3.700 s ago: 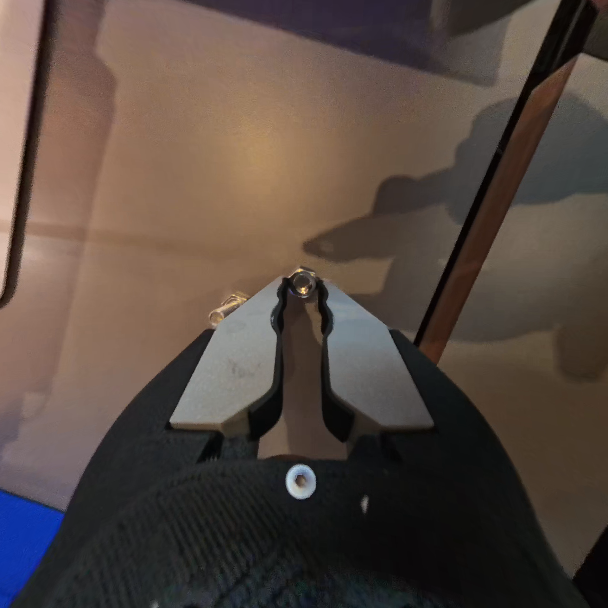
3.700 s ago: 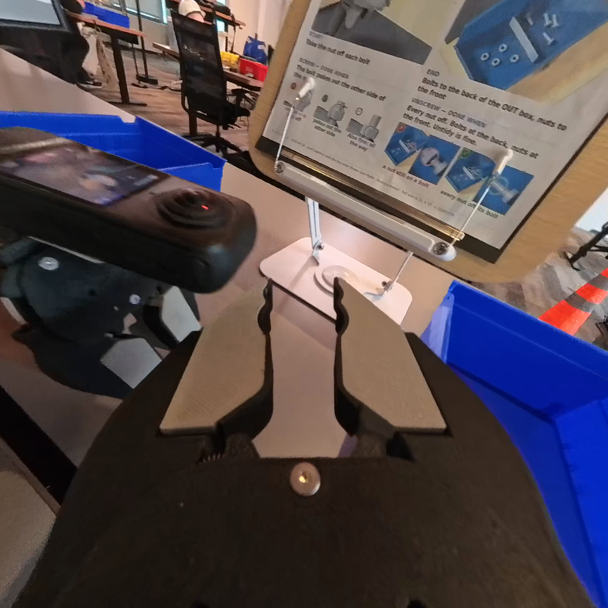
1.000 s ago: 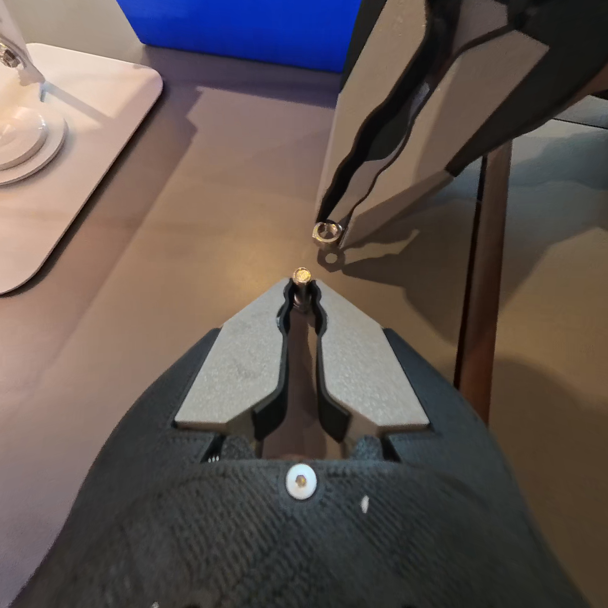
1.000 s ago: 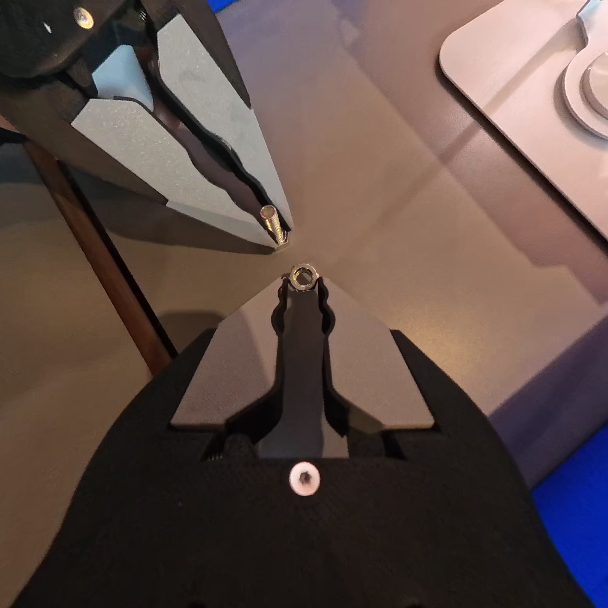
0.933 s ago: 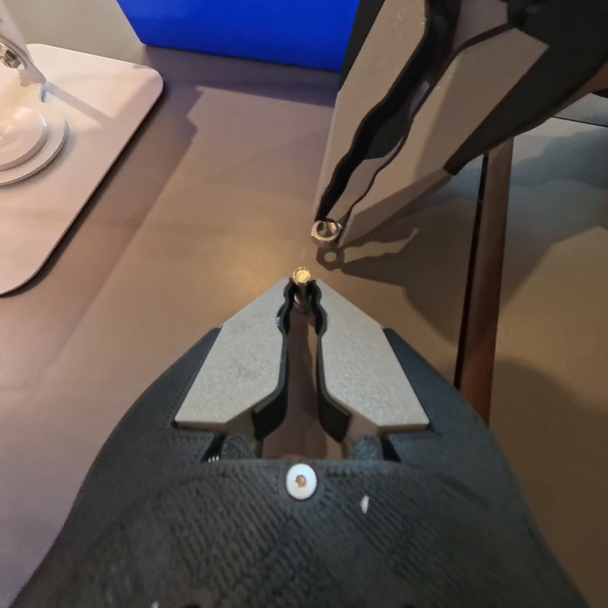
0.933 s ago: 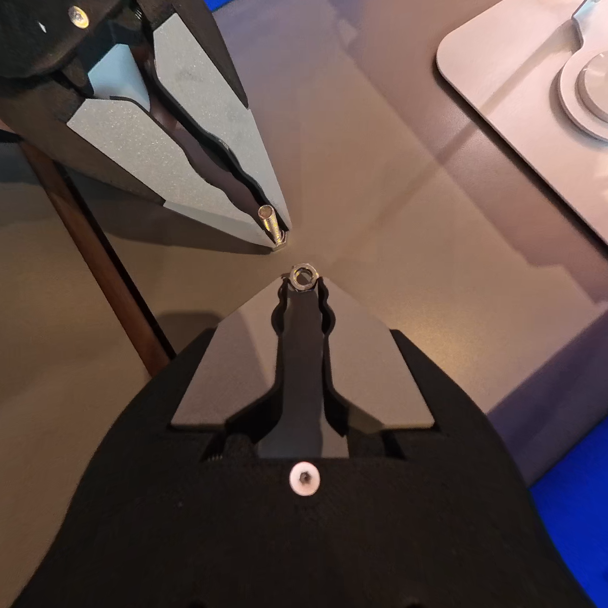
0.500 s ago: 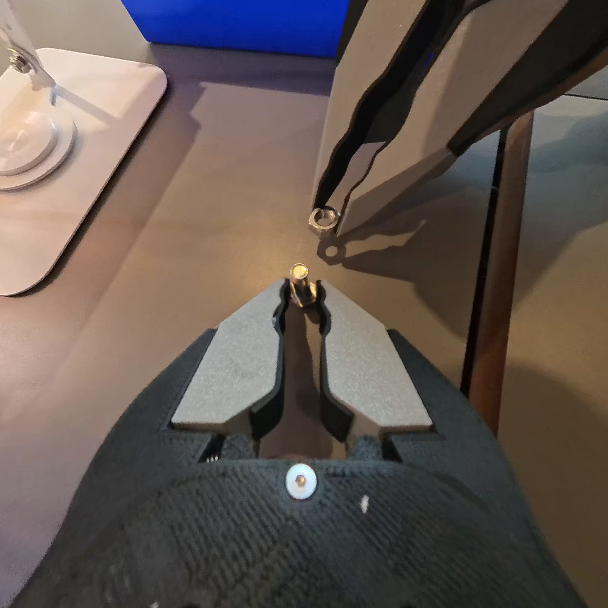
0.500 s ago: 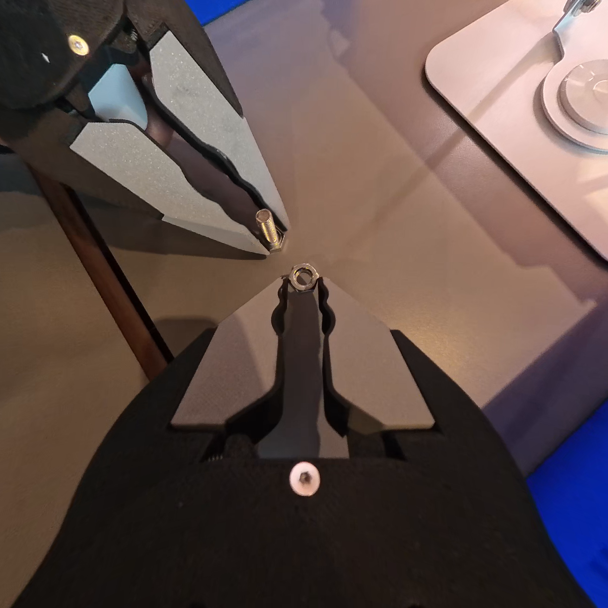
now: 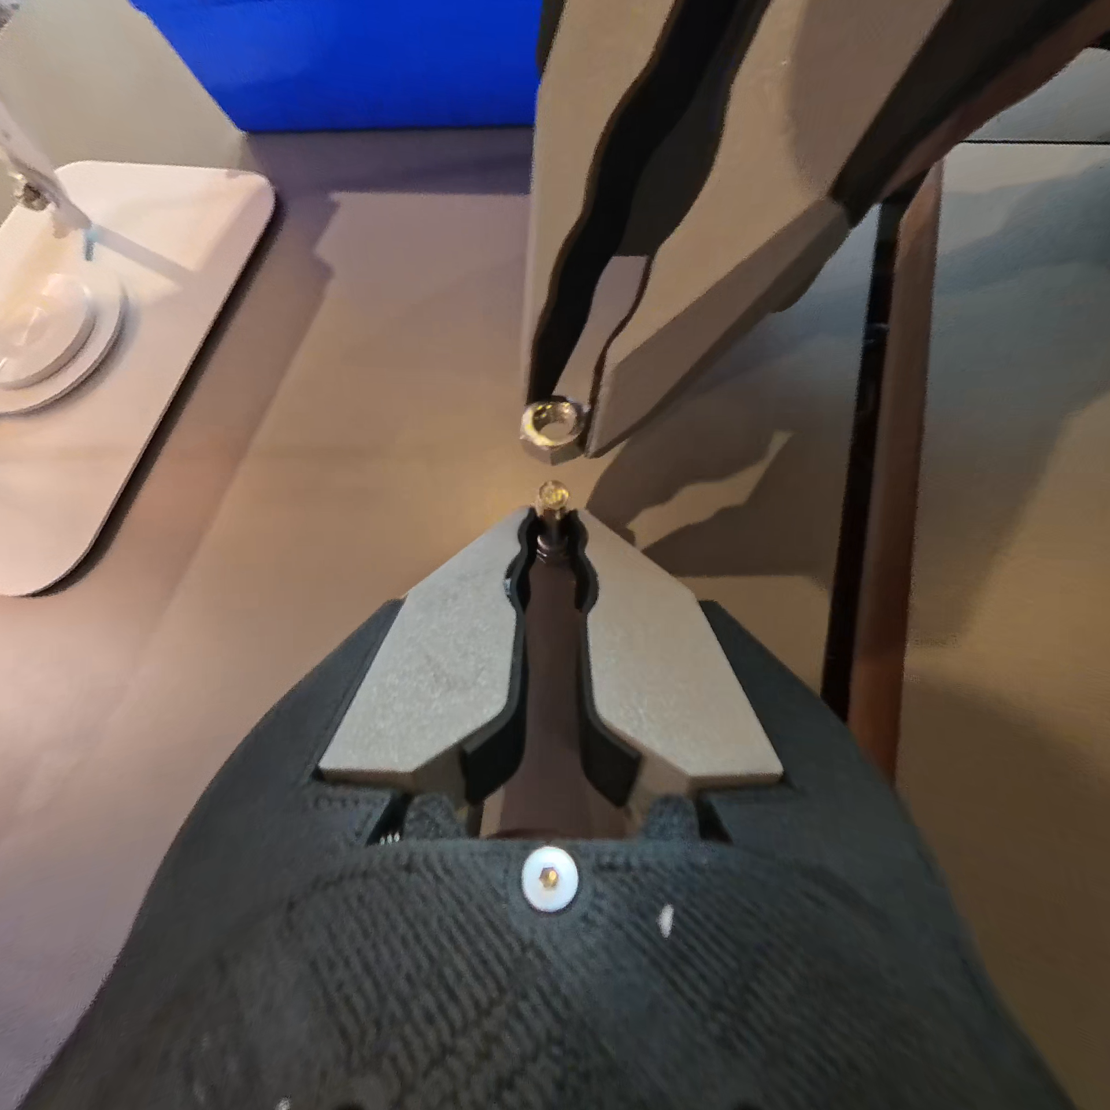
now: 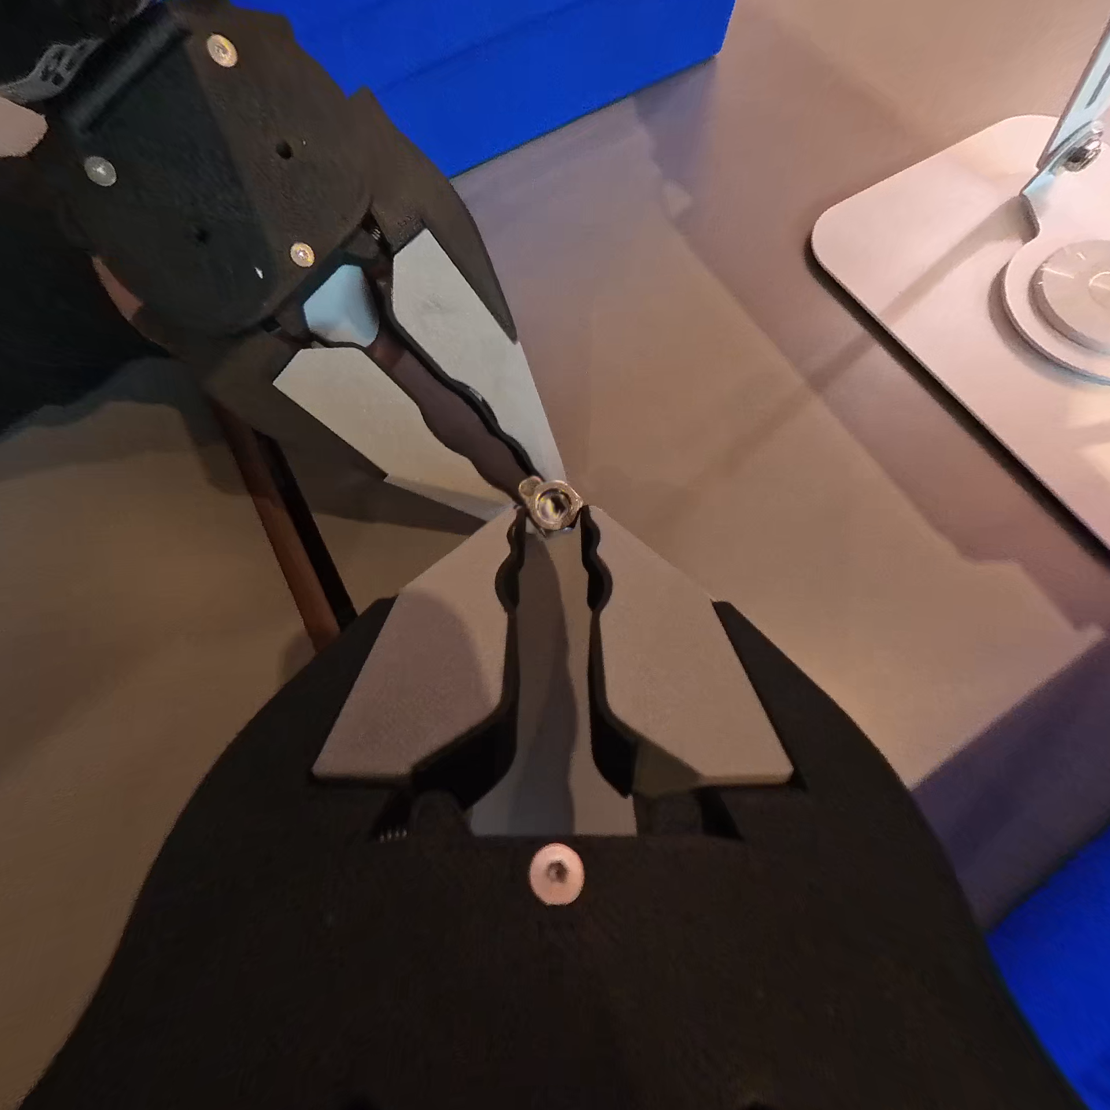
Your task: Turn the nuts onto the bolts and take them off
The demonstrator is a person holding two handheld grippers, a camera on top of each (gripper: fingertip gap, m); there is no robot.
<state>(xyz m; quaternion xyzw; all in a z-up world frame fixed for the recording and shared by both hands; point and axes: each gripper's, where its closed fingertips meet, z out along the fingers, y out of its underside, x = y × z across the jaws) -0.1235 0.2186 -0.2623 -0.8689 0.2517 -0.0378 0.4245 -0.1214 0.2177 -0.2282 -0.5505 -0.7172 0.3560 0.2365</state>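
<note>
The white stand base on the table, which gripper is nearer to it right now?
Hard to call. The stand base lies off beside both. The left gripper holding the bolt and the right gripper holding the nut meet tip to tip.

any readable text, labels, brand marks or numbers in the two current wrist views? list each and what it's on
None in either view.
The left gripper, shut on the bolt, has plain grey fingers and a black body: no marks.
The right gripper, shut on the nut: no marks.
The blue bin, the white stand base and the table carry no lettering that shows.
</note>
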